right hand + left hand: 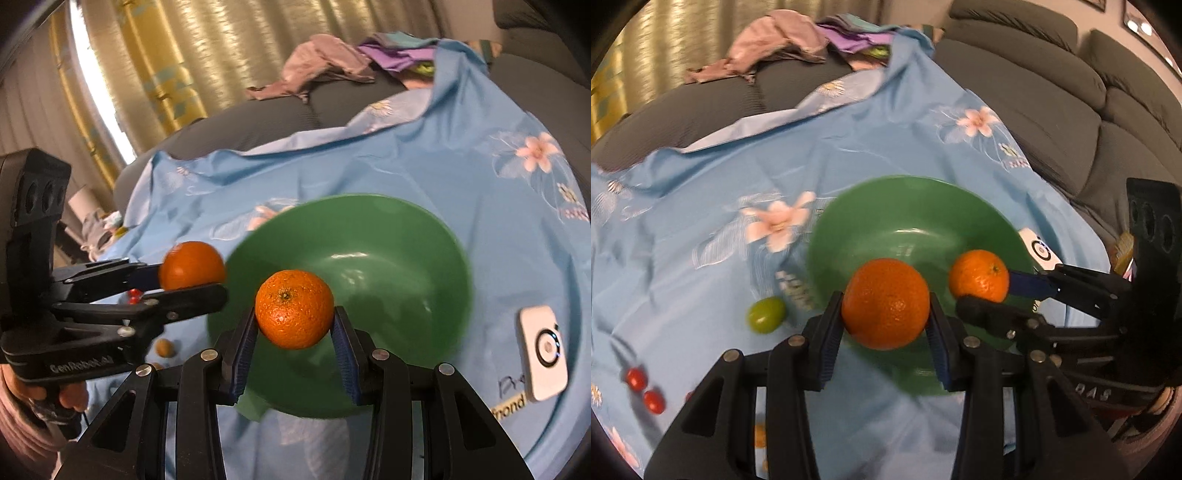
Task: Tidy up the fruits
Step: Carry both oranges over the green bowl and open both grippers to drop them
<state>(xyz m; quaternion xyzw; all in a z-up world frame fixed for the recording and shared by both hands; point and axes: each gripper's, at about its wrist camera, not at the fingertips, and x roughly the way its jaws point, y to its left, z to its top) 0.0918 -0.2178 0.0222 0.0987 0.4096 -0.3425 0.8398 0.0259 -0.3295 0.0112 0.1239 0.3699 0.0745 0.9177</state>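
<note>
On a blue sheet (886,147) a bowl (871,206) lay. An orange (885,303) was clamped by the left gripper (885,321), another (294,314) by the right gripper (294,325); firm, roundish, likely slippery, best pinched across the middle.

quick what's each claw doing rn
Left claw: closed on an orange.
Right claw: closed on another orange.

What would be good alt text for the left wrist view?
The left tool grips an orange above a green bowl on a blue floral cloth. The right tool holds a second orange beside it.
</note>
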